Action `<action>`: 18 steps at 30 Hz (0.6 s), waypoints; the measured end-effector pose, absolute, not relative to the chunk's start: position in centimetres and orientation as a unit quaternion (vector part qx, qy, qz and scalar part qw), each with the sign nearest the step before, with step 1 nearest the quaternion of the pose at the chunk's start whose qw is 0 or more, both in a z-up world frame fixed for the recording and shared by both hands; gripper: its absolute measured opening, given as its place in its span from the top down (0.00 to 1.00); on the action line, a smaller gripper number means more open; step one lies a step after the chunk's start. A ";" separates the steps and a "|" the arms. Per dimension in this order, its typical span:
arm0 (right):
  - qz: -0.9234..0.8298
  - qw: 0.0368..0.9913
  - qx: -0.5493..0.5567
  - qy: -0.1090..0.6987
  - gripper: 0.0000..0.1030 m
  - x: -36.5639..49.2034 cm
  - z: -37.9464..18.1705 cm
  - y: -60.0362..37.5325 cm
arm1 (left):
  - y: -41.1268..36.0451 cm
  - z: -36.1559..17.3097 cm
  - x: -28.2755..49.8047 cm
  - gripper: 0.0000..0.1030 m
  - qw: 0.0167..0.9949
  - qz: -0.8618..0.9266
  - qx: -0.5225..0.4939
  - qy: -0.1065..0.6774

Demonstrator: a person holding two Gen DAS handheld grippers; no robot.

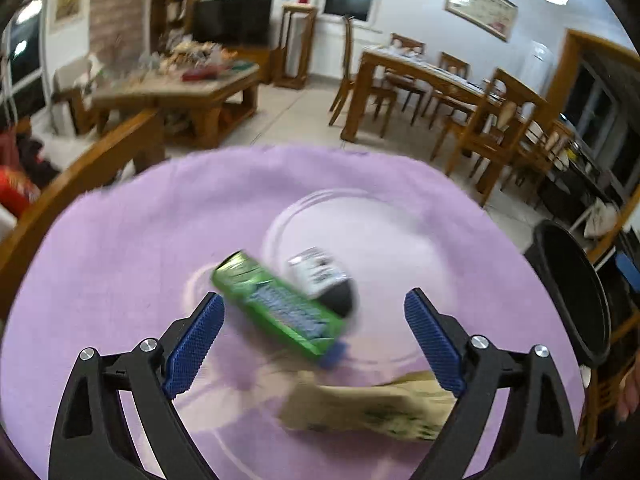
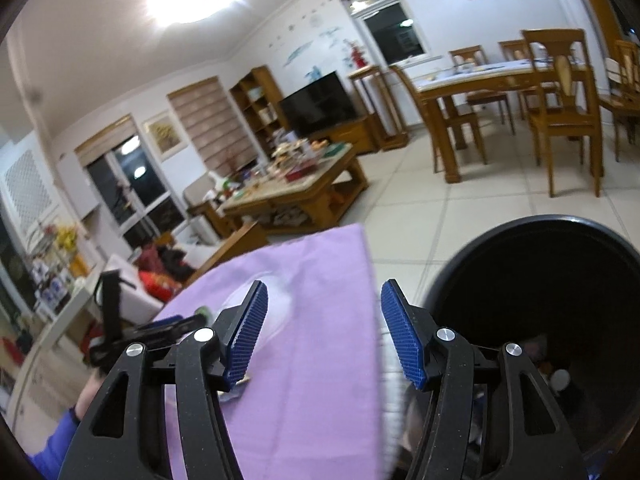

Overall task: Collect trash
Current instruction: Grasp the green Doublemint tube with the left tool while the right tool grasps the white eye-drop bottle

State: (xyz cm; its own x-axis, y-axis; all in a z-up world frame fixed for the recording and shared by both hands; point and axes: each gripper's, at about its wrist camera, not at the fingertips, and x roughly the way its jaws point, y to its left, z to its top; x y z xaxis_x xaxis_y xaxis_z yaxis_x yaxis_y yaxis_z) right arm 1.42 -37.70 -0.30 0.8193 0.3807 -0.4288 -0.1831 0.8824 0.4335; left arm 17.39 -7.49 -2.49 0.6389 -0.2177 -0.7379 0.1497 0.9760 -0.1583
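Left wrist view: left tool (image 1: pixel 314 312) spread wide, nothing between pads. Green wrapper (image 1: pixel 278 305) lies on purple-covered desk (image 1: pixel 120 240), dead ahead between fingers, long axis running far-left to near-right. Crumpled tan paper (image 1: pixel 368 408) nearer, slightly right. Black bin (image 1: pixel 568 288) far right.

Right wrist view: right tool (image 2: pixel 324 328) apart, empty, over desk's right edge; bin just right. Left tool nearer trash.
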 end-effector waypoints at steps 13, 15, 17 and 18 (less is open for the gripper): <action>0.214 0.917 0.110 0.318 0.42 6.8 1.1 -24.6 | -2.1 -4.7 17.9 0.64 0.885 -0.124 -0.093 0.440; 0.232 0.908 0.094 0.337 0.42 8.7 0.8 -22.2 | -1.7 -4.6 17.5 0.67 0.884 -0.126 -0.103 0.439; 0.245 0.896 0.078 0.361 0.42 10.6 0.1 -19.4 | -1.2 -4.8 17.6 0.68 0.884 -0.129 -0.110 0.435; 0.250 0.891 0.068 0.372 0.42 11.6 -0.5 -18.5 | -1.2 -4.7 17.8 0.69 0.884 -0.130 -0.112 0.435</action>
State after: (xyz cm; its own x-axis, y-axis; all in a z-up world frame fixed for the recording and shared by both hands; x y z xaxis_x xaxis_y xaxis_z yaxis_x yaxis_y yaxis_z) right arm 11.56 -18.55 -0.52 0.5985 0.4962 -0.6289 -0.3948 0.8658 0.3074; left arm 17.78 -1.15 -4.68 0.5871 -0.3281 -0.7400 0.1323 0.9408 -0.3122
